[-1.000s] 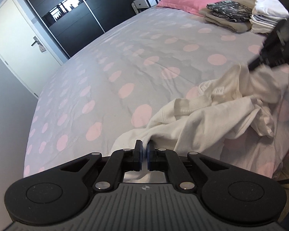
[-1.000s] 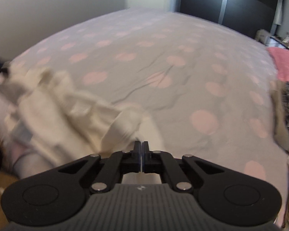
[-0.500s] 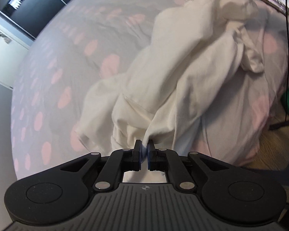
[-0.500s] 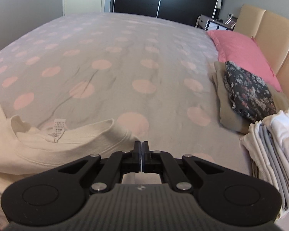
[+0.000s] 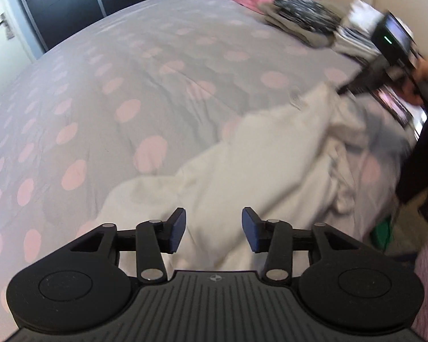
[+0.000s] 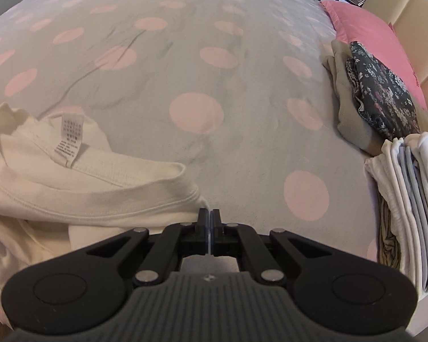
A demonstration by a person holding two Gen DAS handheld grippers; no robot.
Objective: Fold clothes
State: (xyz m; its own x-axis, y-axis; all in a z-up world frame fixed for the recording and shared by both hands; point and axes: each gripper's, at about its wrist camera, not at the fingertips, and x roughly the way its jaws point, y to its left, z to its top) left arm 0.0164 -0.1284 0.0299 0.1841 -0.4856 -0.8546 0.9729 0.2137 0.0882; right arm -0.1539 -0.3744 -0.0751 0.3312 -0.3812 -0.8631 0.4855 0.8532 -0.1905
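- Left wrist view, nearest: the left gripper [image 5: 214,229] hangs over the near edge of the bed, its blue-padded jaws apart and opening, with cream fabric below the gap but neither pad pressing on it.
- Just beyond, the cream shirt [image 5: 271,165] lies crumpled on the grey duvet with pink dots [image 5: 128,85], stretching from the left gripper up and to the right.
- At the shirt's far right end, the right gripper [image 5: 342,89] meets the cloth, gripped by a person's hand [image 5: 426,69]; this part is blurred.
- Right wrist view, nearest: the right gripper [image 6: 209,216] has its jaws pressed together, pinching the edge of the shirt's neckband [image 6: 114,202] at the collar's right end.
- Beside it to the left, the shirt's collar lies open on the duvet with a white care label [image 6: 71,139] showing inside the neck.
- Further right, a stack of folded white and grey garments [image 6: 408,205] sits at the bed's edge.
- Behind that stack, a dark floral garment [image 6: 385,91] rests on a folded beige one [image 6: 348,108].
- Farthest back, a pink pillow [image 6: 365,25] lies against a beige padded headboard [image 6: 408,14]; in the left wrist view, dark wardrobe doors [image 5: 65,8] stand beyond the bed.
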